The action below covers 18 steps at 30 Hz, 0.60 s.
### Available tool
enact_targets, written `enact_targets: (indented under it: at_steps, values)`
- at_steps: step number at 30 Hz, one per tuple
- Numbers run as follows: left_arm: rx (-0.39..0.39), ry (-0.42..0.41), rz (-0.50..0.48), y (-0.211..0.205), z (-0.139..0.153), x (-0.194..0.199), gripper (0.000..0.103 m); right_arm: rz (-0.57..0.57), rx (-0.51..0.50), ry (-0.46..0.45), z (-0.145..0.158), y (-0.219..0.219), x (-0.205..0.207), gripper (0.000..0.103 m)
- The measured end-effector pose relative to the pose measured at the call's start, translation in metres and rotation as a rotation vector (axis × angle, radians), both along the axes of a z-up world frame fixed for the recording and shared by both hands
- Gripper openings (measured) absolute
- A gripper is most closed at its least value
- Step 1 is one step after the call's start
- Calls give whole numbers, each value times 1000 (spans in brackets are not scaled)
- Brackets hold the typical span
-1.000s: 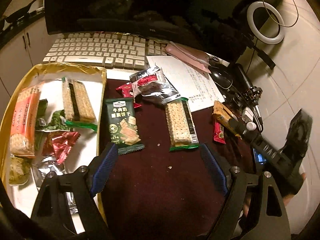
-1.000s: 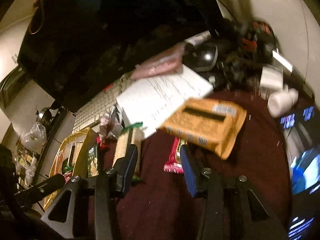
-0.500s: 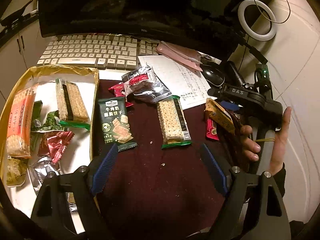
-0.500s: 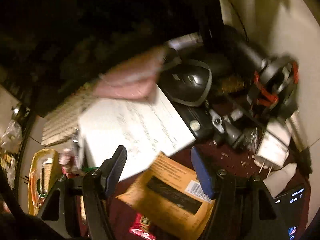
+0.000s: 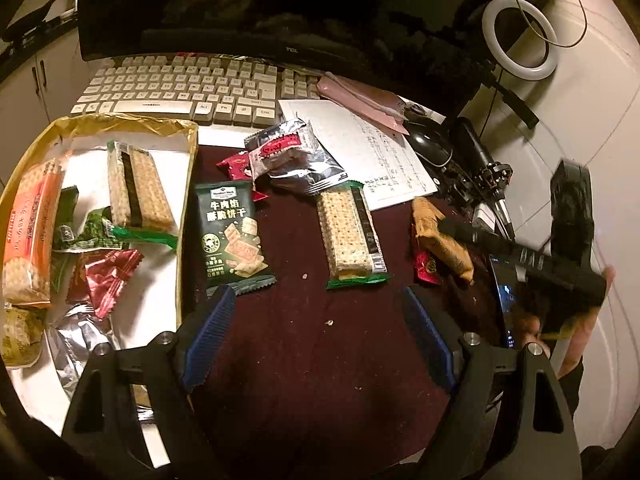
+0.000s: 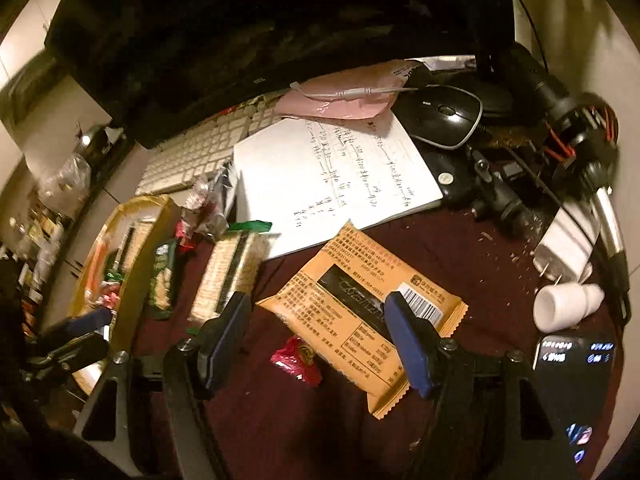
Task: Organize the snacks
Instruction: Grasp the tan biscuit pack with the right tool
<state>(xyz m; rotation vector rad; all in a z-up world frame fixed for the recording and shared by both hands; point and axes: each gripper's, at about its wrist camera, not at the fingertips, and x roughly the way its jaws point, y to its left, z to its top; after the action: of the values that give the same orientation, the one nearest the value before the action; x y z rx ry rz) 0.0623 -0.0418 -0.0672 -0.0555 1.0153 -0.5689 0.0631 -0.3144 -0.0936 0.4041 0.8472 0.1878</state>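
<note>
Left wrist view: a dark maroon cloth point(image 5: 320, 360) covered the desk below the keyboard point(image 5: 188, 88), the gold tray point(image 5: 188, 184) of snacks at the cloth's left edge. The left gripper point(image 5: 318, 312) hung wide open and empty over the cloth.

Right wrist view: same cloth, and the right gripper point(image 6: 316, 320), jaws just opened wide, held nothing; the orange snack packet point(image 6: 360, 304) lay on the cloth under them.

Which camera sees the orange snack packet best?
The right wrist view: the flat orange snack packet lies full-face on the dark red cloth, printed back and barcode showing, partly behind the open right gripper. The left wrist view shows it edge-on, crossed by a gripper finger.
</note>
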Motion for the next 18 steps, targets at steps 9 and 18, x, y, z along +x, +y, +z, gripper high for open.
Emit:
enact_targets:
  at_steps: [9,18]
  values:
    - [-14,-7,9,4,3,-4,85,-13,77,131,-17,-32,53,70]
    - [-14,17,-1,2,-5,-2,85,16,242,111,-26,-30,1,72]
